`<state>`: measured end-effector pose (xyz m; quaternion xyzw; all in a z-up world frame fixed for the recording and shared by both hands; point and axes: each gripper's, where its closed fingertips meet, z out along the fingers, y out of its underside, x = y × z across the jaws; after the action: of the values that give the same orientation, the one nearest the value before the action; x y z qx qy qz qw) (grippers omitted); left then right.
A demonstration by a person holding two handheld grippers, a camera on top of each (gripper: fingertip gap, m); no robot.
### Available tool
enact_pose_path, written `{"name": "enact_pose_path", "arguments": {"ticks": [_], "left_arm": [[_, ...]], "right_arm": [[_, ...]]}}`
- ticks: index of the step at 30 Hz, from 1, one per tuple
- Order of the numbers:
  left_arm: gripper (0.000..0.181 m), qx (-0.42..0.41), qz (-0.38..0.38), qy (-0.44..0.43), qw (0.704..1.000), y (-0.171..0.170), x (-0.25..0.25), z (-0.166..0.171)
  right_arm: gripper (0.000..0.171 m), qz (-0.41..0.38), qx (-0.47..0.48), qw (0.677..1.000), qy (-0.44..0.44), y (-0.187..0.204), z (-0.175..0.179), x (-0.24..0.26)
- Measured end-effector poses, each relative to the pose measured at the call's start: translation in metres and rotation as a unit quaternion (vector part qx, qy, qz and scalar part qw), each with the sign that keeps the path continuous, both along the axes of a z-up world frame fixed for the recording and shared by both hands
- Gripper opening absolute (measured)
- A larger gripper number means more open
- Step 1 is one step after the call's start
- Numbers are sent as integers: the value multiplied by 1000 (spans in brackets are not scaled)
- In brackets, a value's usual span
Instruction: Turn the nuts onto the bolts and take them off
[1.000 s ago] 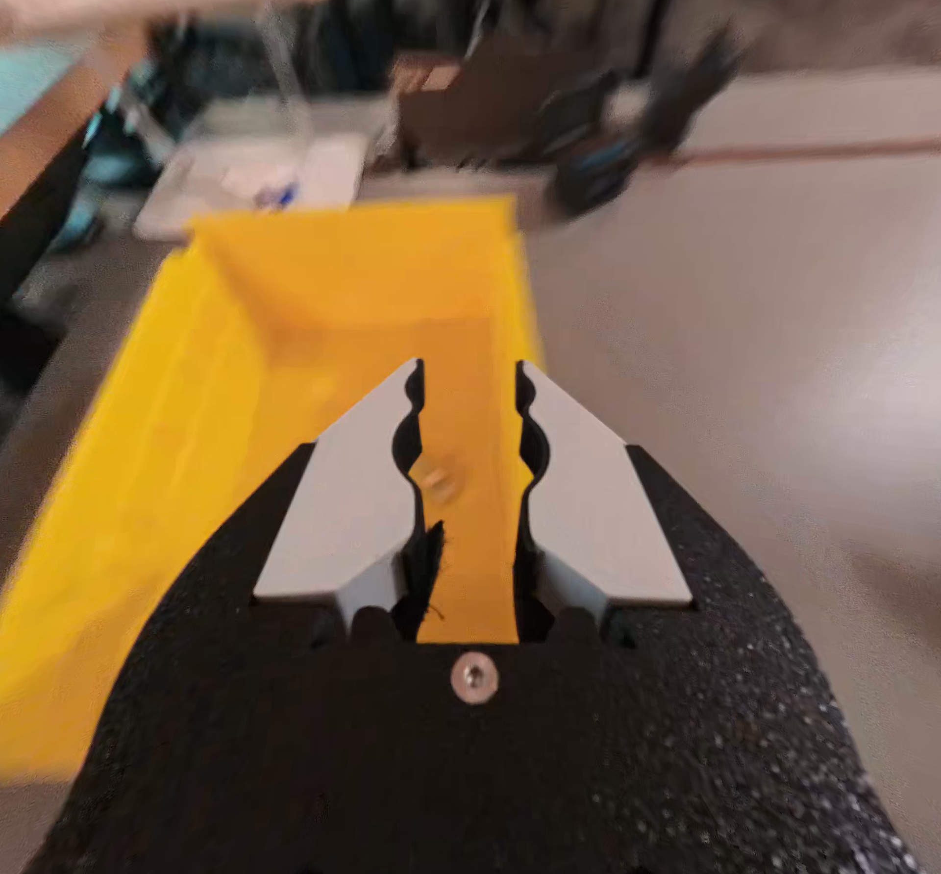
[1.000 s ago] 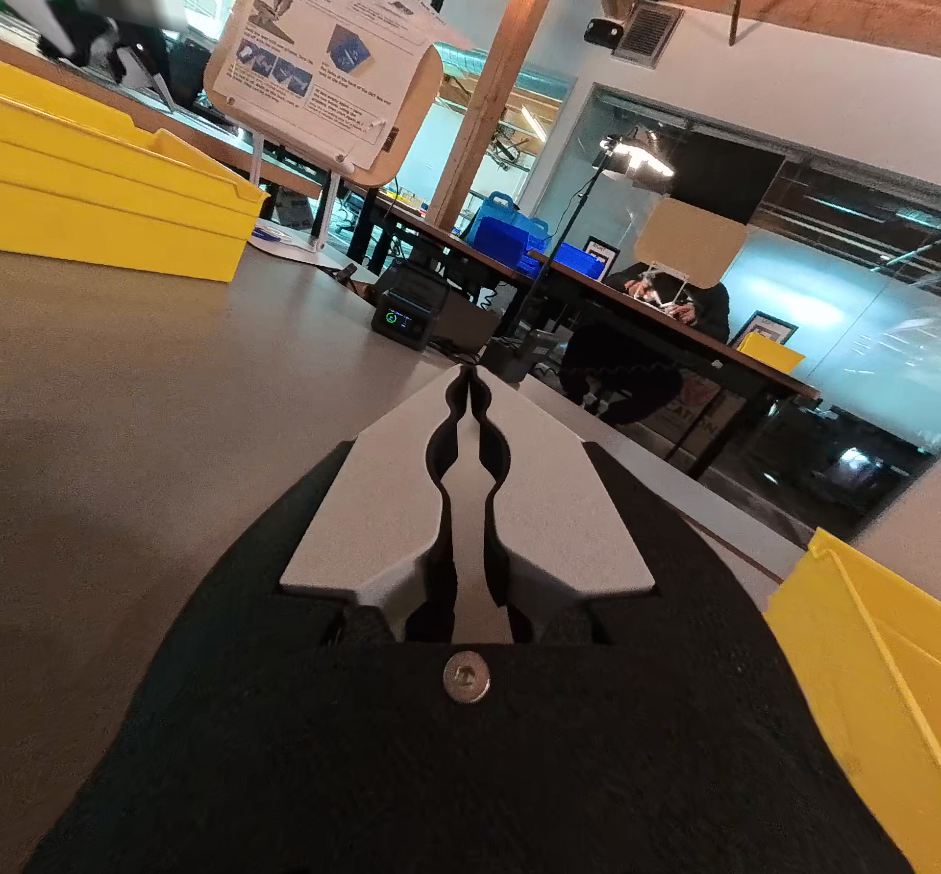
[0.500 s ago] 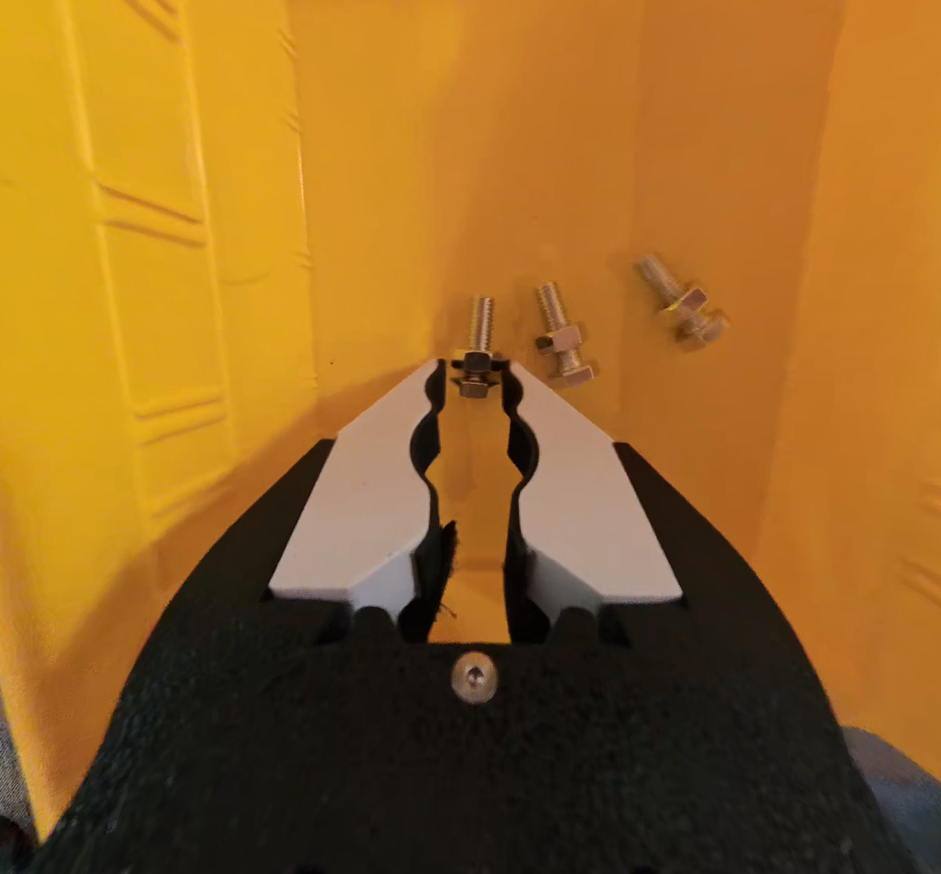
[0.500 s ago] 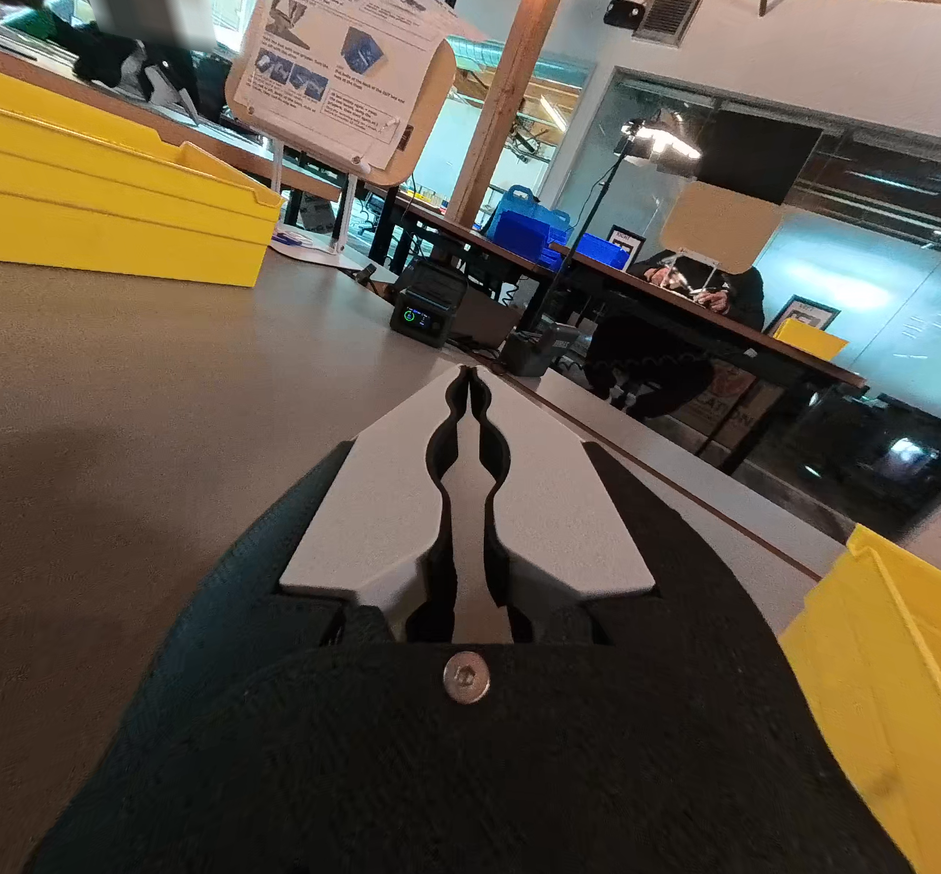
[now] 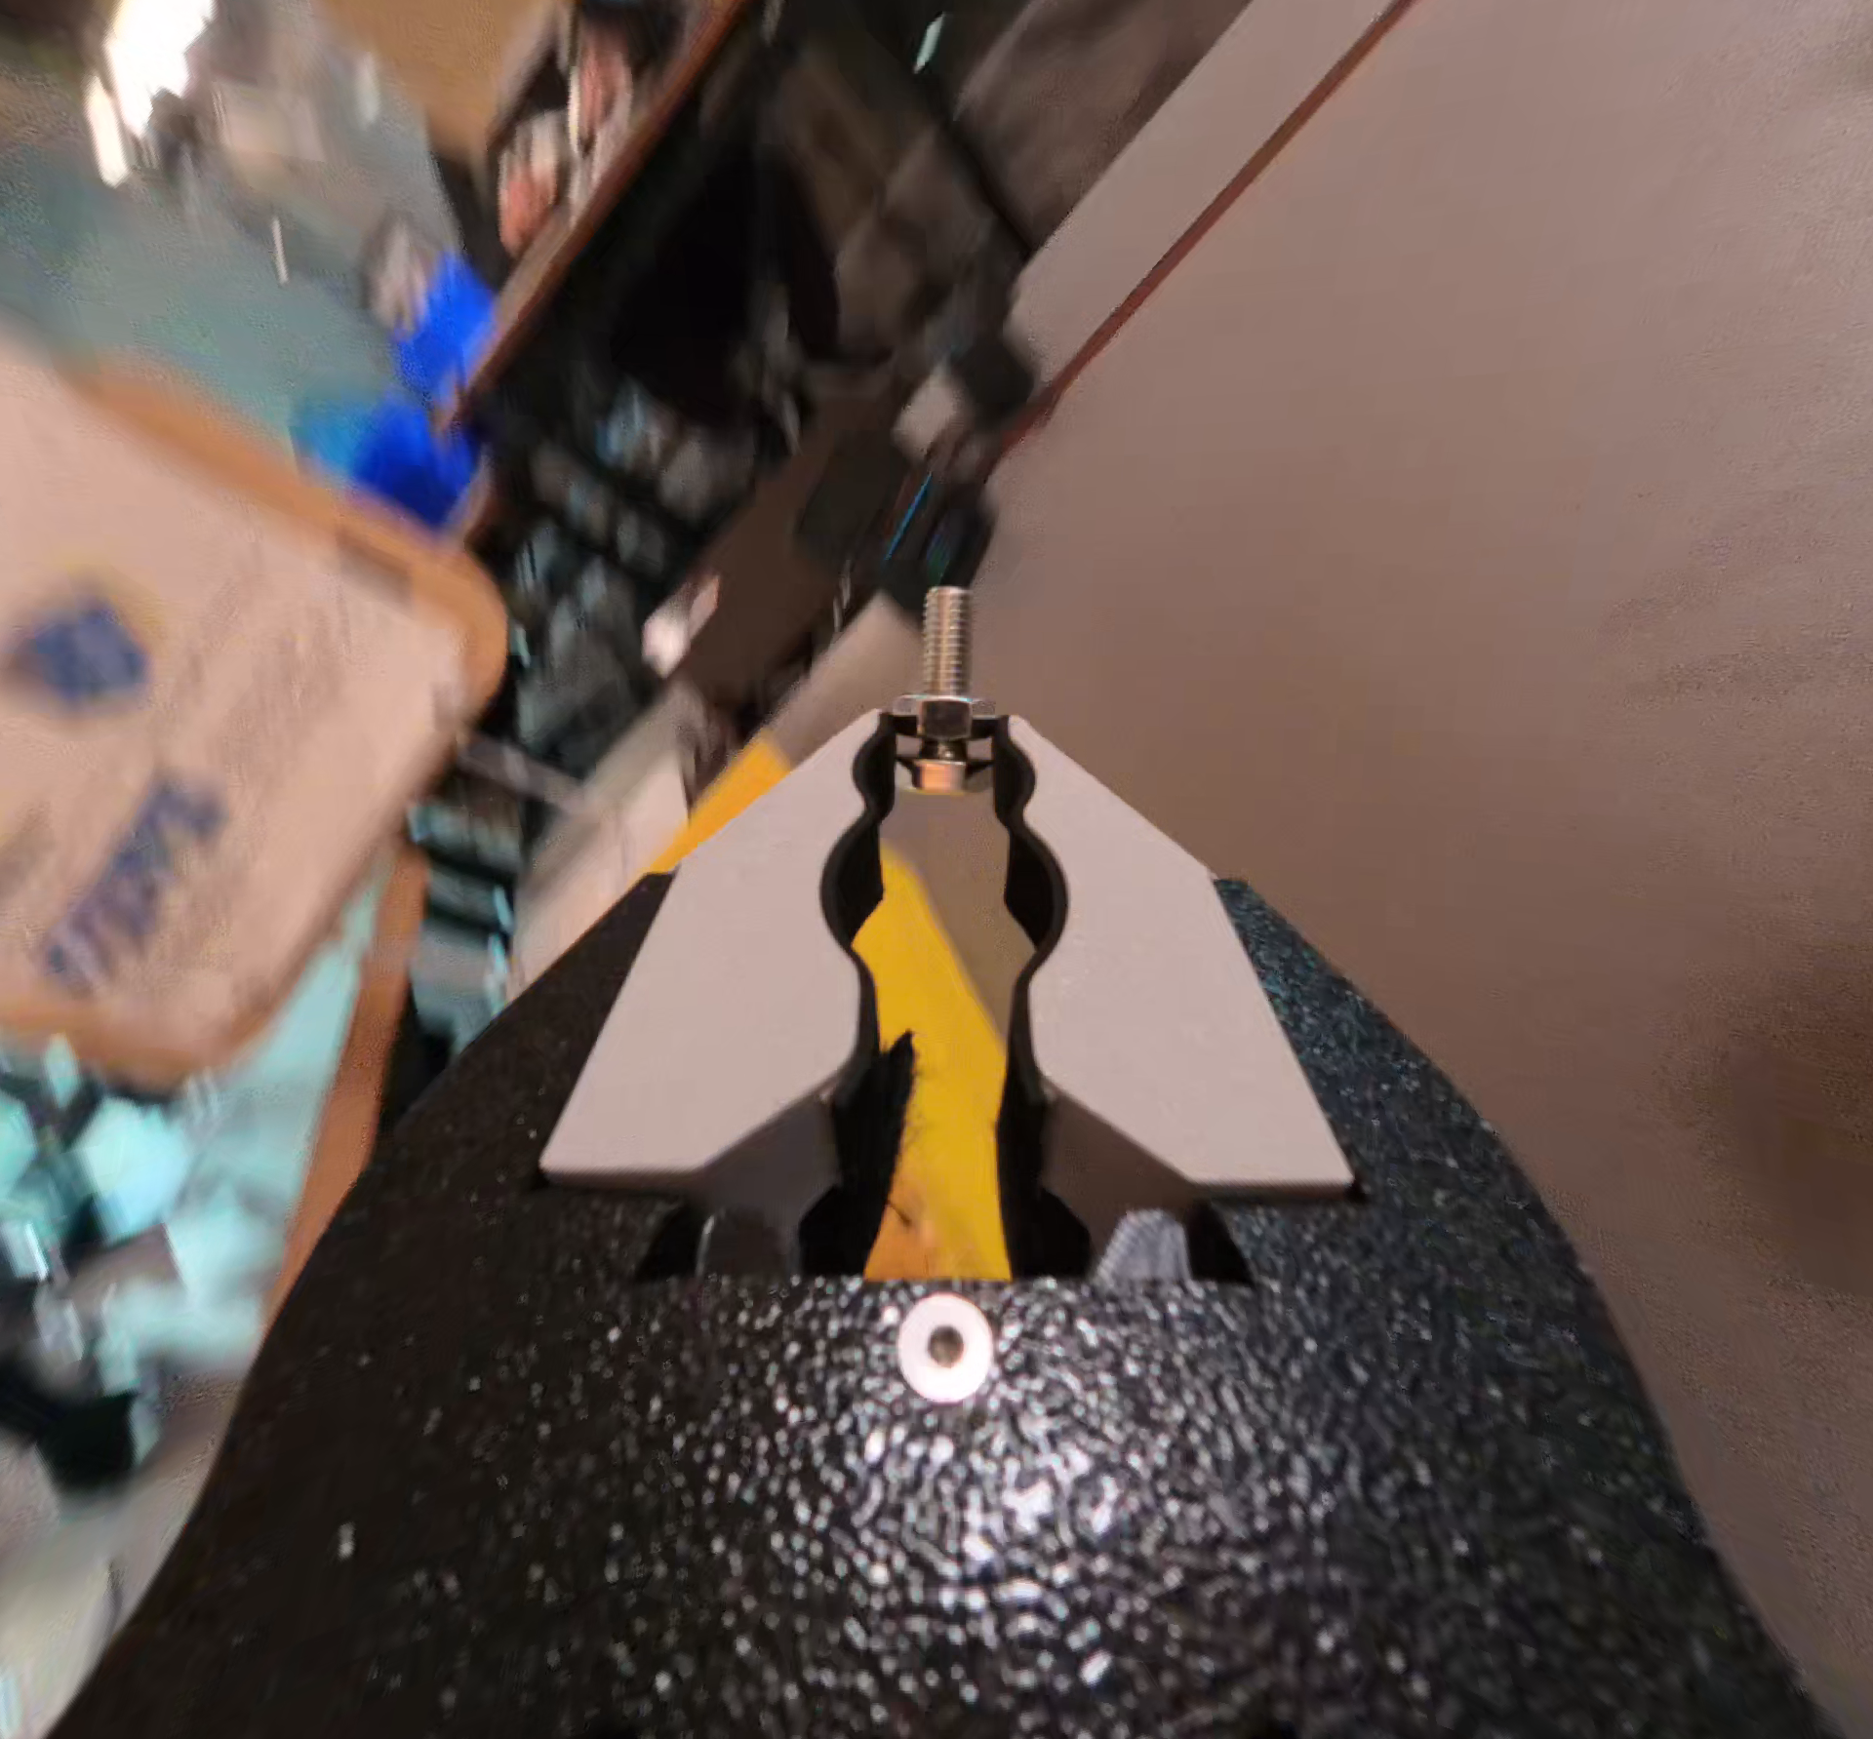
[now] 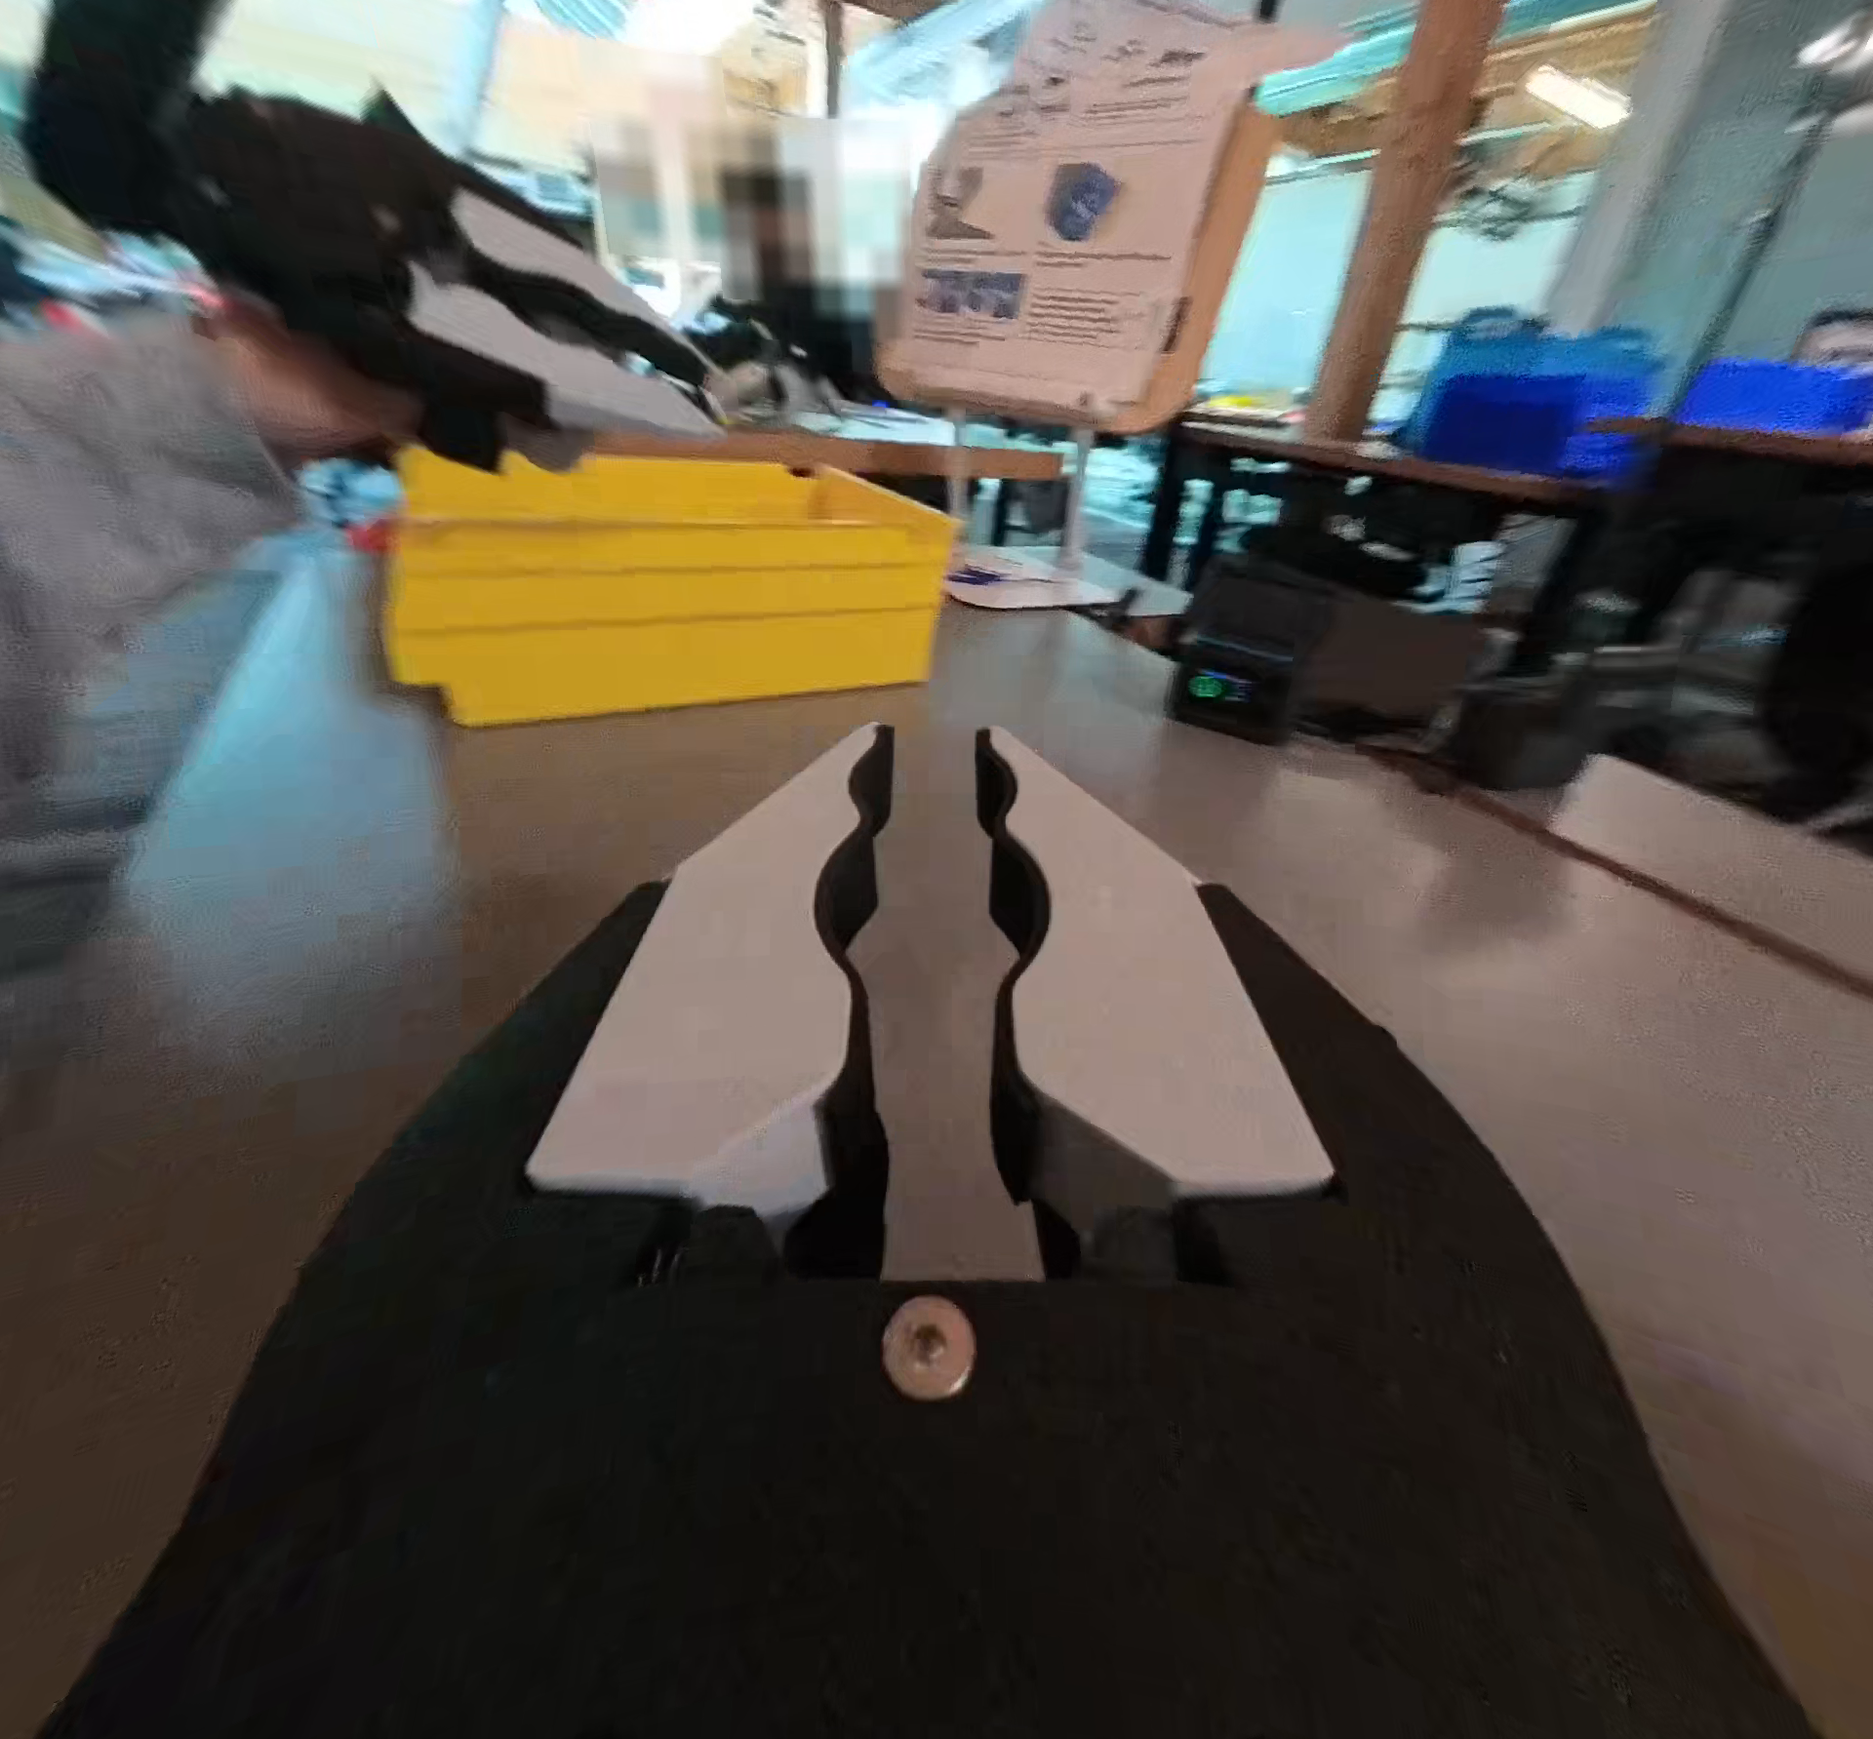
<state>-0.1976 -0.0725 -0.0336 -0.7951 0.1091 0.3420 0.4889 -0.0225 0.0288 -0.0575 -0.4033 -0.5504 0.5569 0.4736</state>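
Bolt (image 5: 944, 667) head hidden between left claw (image 5: 944, 746) tips, background blurred

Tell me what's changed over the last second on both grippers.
The left gripper went into the yellow bin, closed on a bolt with a nut on it, and lifted it out; it now holds the bolt above the table, threads pointing away. The right gripper opened from shut and swung toward the bin. The bin stays on the table.

Bright daylight, heavy background motion blur
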Motion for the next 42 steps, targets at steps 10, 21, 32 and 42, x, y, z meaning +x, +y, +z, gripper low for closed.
{"name": "enact_pose_path", "arguments": {"ticks": [10,21,32,42], "left_arm": [[17,7,-255,175,951,79,177,-47],[29,-8,-286,100,953,91,191,-59],[16,-54,-360,6,932,83,214,-65],[16,-40,-332,126,934,99,195,-85]], "right_arm": [[25,104,-104,969,-199,-27,-11,6],[8,106,-44,968,-222,-21,-21,27],[8,155,35,959,-235,-29,-26,40],[47,131,-106,931,-324,-26,-55,31]]}}
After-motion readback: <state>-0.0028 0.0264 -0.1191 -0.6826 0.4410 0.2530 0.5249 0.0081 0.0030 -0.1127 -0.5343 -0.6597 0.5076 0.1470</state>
